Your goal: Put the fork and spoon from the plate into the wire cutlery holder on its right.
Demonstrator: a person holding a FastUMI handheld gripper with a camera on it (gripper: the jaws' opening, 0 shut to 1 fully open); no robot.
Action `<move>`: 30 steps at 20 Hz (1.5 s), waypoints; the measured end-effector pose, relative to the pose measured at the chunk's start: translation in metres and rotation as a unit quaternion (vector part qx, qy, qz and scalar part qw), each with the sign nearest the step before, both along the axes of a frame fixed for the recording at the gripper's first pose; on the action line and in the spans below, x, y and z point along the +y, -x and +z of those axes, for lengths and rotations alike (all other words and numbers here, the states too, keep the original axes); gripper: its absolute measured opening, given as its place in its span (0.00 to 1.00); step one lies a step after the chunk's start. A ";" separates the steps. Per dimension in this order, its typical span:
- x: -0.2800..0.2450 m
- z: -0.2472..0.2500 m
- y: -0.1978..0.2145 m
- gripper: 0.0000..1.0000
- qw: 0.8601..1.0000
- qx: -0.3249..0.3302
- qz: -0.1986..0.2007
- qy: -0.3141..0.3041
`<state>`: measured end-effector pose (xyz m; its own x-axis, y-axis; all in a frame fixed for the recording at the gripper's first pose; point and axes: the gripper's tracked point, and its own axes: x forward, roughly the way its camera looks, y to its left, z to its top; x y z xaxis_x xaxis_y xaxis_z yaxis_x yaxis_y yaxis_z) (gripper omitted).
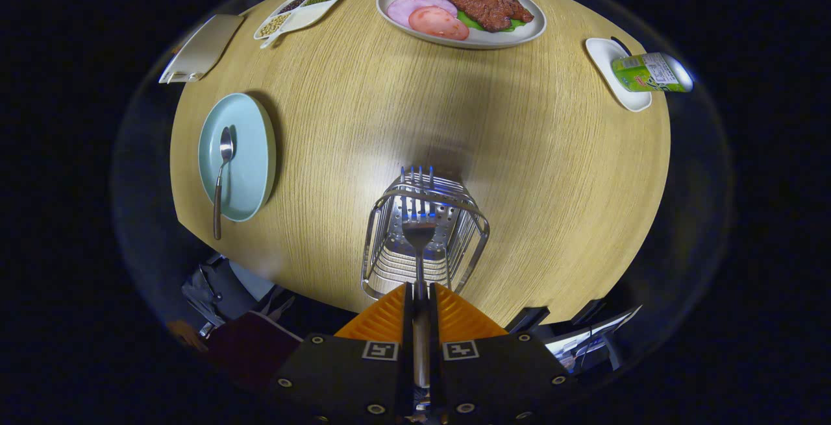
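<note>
Gripper (421, 305) clamps fork (419, 233), tines over wire cutlery holder (423, 243).

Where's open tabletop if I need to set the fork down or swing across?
The gripper is shut on the fork above the wire holder. Bare wood lies between holder and food plate, and between holder and can. Crowded: far edge, blue plate with spoon.

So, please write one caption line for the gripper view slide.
Gripper shut on fork, held over the wire cutlery holder; spoon remains on the plate.
</note>
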<state>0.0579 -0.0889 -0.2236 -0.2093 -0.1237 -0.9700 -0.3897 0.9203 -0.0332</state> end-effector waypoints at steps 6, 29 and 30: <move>-0.003 0.005 -0.005 0.32 1.000 -0.026 -0.005 -0.006; 0.249 -0.018 0.041 0.99 0.973 -0.164 -0.040 -0.157; 0.263 -0.030 0.042 0.99 0.973 -0.167 -0.045 -0.155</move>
<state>0.0159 0.1740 -0.2532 0.1271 0.1889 -0.9737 -0.3214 0.9366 0.1397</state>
